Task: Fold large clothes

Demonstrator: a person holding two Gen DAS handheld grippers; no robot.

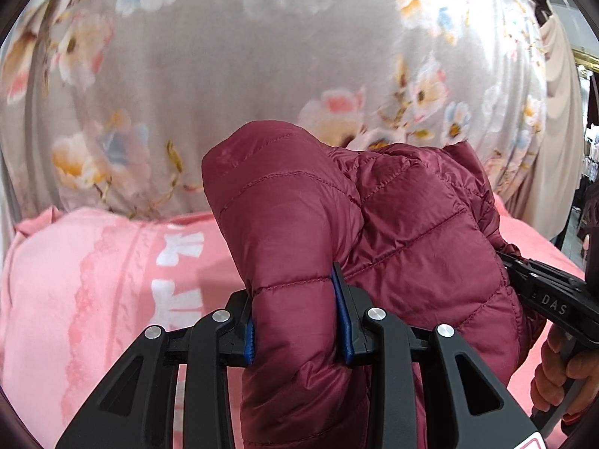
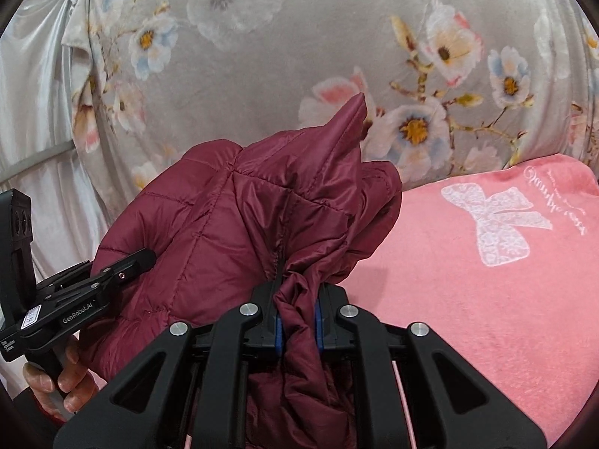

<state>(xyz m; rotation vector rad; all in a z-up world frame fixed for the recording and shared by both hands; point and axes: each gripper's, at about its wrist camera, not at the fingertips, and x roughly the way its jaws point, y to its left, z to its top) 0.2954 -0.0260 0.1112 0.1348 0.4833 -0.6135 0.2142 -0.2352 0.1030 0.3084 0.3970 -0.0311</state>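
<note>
A maroon quilted puffer jacket (image 1: 393, 224) hangs bunched above a pink blanket. My left gripper (image 1: 297, 321) is shut on a thick padded fold of the jacket. My right gripper (image 2: 299, 321) is shut on a twisted, gathered bunch of the same jacket (image 2: 232, 232) near its zipper. The right gripper also shows at the right edge of the left wrist view (image 1: 513, 265), its tips buried in the jacket. The left gripper shows at the left in the right wrist view (image 2: 144, 256), pressed into the jacket's side. Both hold the jacket lifted.
A pink blanket (image 1: 93, 280) with white bow prints covers the surface below, and it also shows in the right wrist view (image 2: 486, 280). A grey floral cloth (image 1: 243, 75) hangs behind. White curtain folds (image 2: 33, 119) are at the left.
</note>
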